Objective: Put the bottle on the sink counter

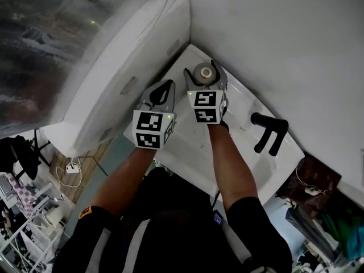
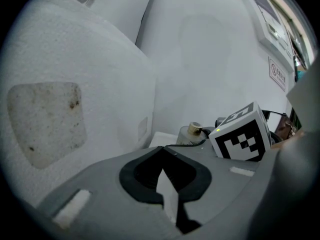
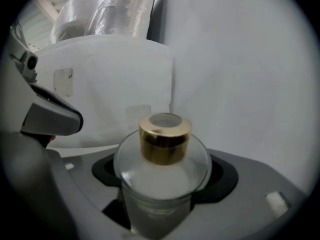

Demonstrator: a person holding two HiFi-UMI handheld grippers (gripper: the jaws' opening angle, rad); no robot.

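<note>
So, right tongs (image 3: 162, 184) are clamped on the gold-capped glass bottle (image 3: 161, 156).
Over the white tabletop (image 1: 187, 147), the left tongs (image 2: 161, 151) sit just beside them, pinched together on nothing.

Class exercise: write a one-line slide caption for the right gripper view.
Right gripper shut on an upright clear glass bottle with a gold collar, white wall behind.

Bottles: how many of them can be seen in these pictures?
1. The bottle, with a gold collar, is held between the jaws of the right gripper, at the far end of the sink counter. No other shows.
</note>
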